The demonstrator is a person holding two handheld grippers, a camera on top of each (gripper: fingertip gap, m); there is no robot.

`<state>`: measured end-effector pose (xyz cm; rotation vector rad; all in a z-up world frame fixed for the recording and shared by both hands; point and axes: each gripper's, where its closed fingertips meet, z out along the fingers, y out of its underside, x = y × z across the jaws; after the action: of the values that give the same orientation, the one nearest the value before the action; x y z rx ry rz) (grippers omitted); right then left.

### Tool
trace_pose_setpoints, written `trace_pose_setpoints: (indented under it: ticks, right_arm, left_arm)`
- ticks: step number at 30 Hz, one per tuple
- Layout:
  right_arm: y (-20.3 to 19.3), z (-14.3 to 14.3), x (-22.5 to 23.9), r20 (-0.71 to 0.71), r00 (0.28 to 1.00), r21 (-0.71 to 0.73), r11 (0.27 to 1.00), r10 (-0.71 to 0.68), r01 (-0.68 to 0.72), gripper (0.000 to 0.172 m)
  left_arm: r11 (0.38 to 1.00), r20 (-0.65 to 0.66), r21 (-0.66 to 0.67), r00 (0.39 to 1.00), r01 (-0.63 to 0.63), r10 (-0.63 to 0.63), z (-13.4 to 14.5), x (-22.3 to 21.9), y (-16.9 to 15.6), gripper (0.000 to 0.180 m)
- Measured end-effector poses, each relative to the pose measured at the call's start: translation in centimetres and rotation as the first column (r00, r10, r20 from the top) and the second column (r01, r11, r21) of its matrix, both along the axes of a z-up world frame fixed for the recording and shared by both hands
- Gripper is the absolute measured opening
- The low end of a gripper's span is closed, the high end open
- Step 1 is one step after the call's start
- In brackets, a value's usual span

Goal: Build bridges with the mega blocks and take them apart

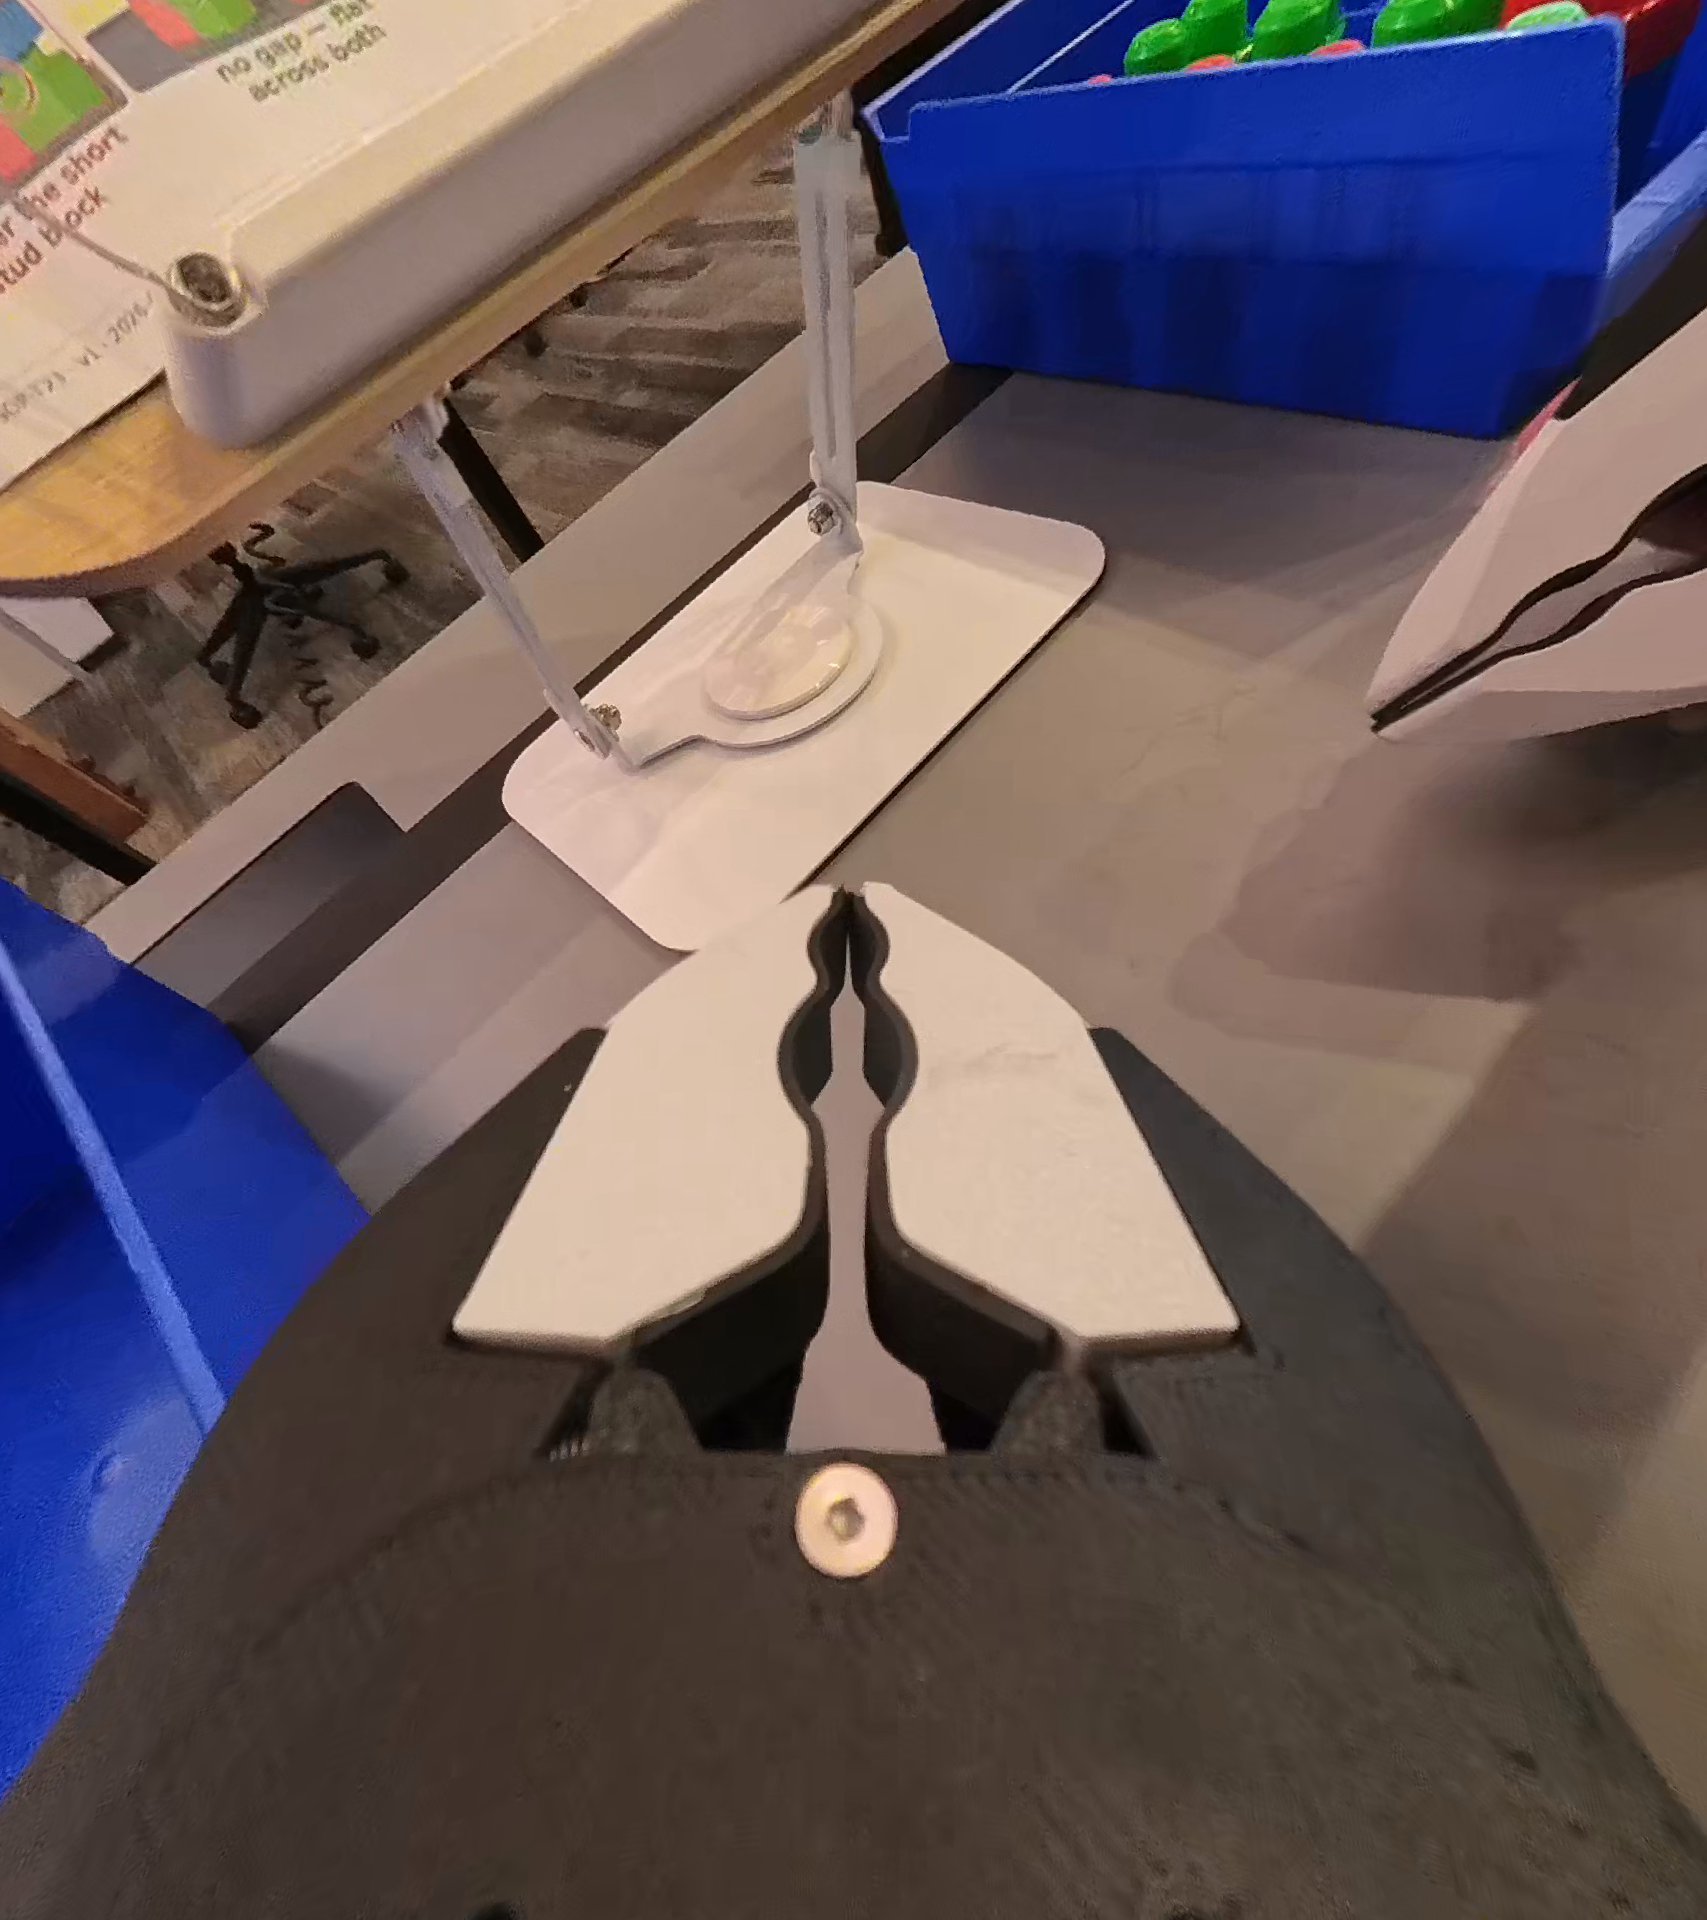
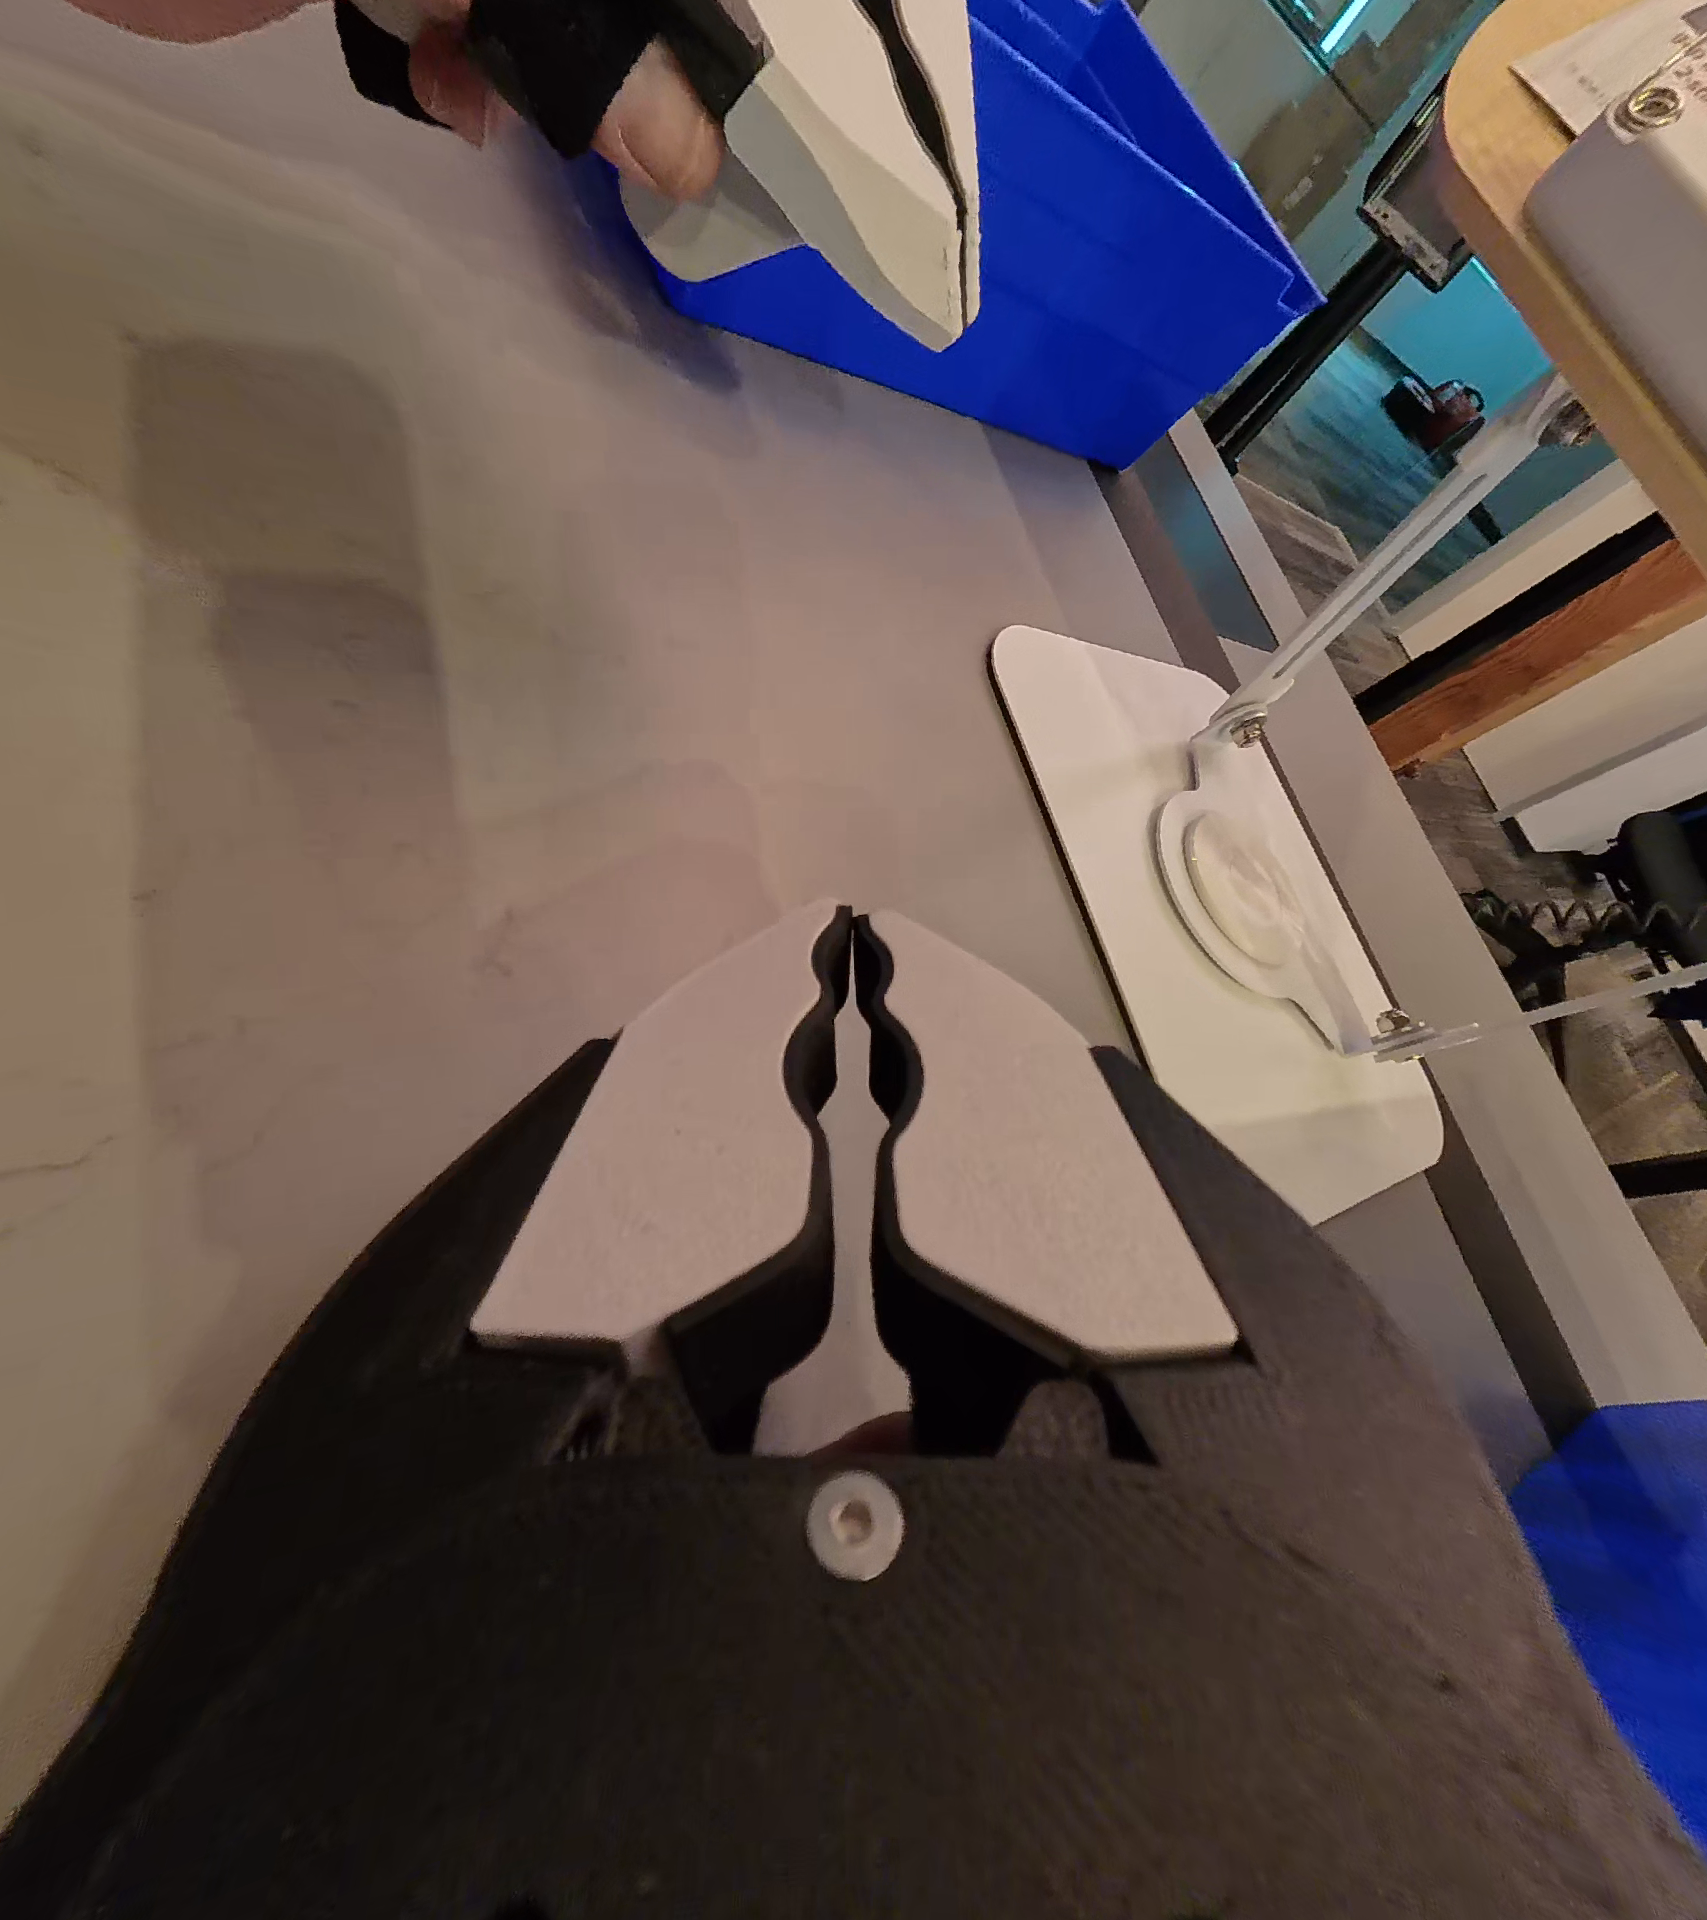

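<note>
Both claws are closed on nothing: my left gripper (image 1: 849, 904) and my right gripper (image 2: 849, 920) each hover over the grey table (image 1: 1192, 935) with fingertips together and no block between them. The mega blocks (image 1: 1285, 26), green and red, sit heaped in the blue bin (image 1: 1244, 239) on the far side of the white stand base (image 1: 953, 613) from my left claw, so nothing is built on the table that I can see; I judge I am between bridges, with the claws parked above the bare working patch beside that base. The base carries clear struts holding up a white instruction board (image 1: 329, 135), presumably raised there so I can read it while working. My left view alone shows the blocks and, nearer than the base, a second blue bin (image 1: 28, 1195) whose contents I cannot see. My right view alone shows my left hand (image 2: 558, 73) in a black fingerless glove around the left gripper's handle.
</note>
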<state>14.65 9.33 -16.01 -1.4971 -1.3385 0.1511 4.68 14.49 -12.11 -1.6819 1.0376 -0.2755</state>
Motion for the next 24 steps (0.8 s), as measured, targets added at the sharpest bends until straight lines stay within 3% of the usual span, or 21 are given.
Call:
trace_pose_setpoints:
  ticks: [9,14,18,24]
  right_arm:
    - [-0.1,0.6,0.3,-0.015,1.000,0.022,1.000,-0.003,0.003,0.002]
    - [0.0,1.8,0.8,-0.038,0.999,0.084,0.996,-0.035,0.038,0.013]
    - [-0.4,4.1,1.3,-0.094,0.994,0.174,0.982,-0.053,0.069,0.028]
    - [0.0,9.8,7.2,-0.200,0.951,0.322,0.901,-0.236,0.291,0.044]
  left_arm:
    - [0.999,0.027,0.032,1.000,-0.009,0.008,0.7,-0.8,-0.2,0.002]
    - [0.997,0.049,0.074,0.999,0.003,-0.007,1.8,-1.5,-0.9,0.002]
    - [0.978,0.068,0.189,0.995,-0.087,0.075,4.1,-4.5,-1.0,0.007]
    - [0.900,0.156,0.264,0.936,-0.347,0.316,7.8,-14.0,0.0,0.043]
